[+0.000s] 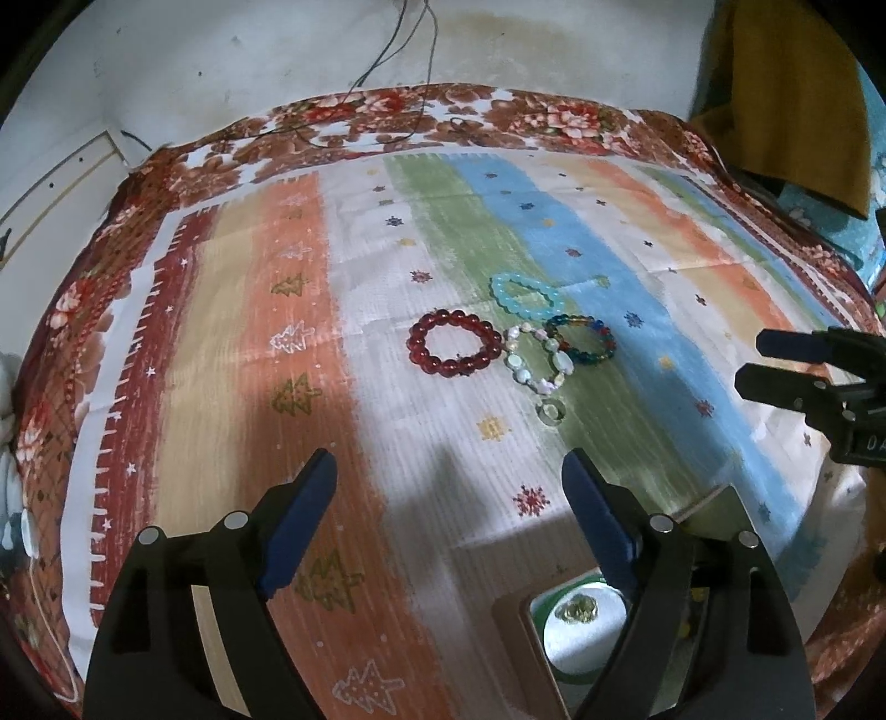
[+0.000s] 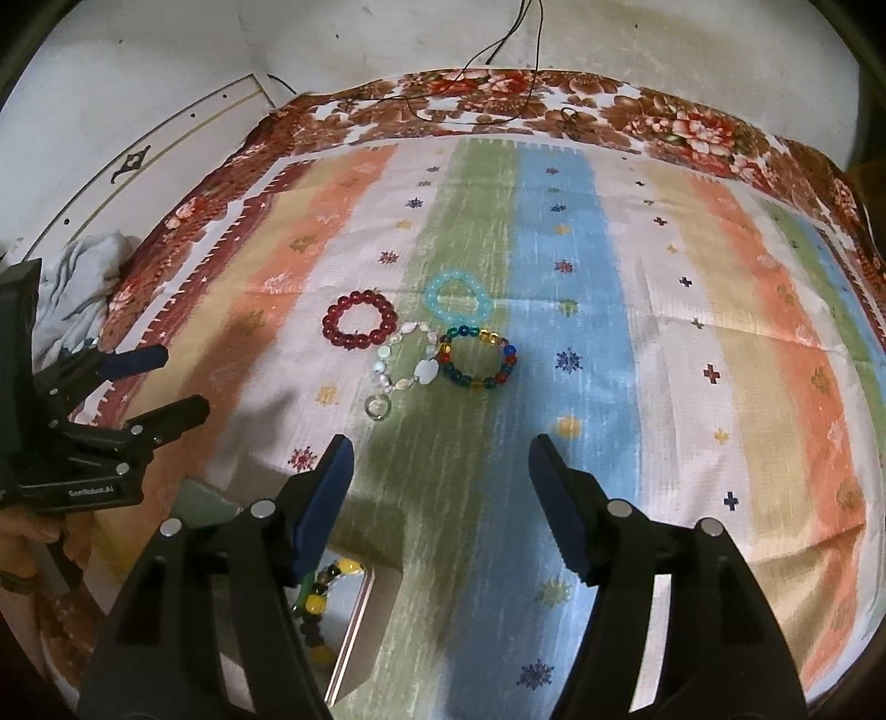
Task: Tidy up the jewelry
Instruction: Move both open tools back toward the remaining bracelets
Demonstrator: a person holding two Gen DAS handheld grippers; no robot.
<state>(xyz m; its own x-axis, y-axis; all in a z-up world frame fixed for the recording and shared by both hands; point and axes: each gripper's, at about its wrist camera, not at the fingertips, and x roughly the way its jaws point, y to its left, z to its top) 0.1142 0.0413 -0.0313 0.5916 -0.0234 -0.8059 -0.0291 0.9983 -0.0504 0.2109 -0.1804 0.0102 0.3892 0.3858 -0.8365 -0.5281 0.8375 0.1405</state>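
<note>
Four bead bracelets lie together mid-cloth: a red one [image 1: 416,343] [image 2: 332,327], a light blue one [image 1: 501,293] [image 2: 434,302], a white pearly one [image 1: 518,363] [image 2: 426,371] with a clear ring at its near end, and a multicoloured one [image 1: 606,338] [image 2: 509,360] touching it. My left gripper [image 1: 448,465] [image 2: 183,382] is open and empty, short of the bracelets. My right gripper [image 2: 441,448] [image 1: 753,363] is also open and empty, hovering just before them. Below the grippers sits a jewelry box [image 1: 512,615] [image 2: 362,595] holding a yellow and dark bead bracelet [image 2: 318,603].
A striped cloth [image 2: 664,332] with small stars and trees covers a floral blanket [image 2: 692,127] on a bed against a white wall. Thin black cables [image 2: 498,50] trail down onto the far edge. A mustard cloth [image 1: 792,111] hangs at the far right.
</note>
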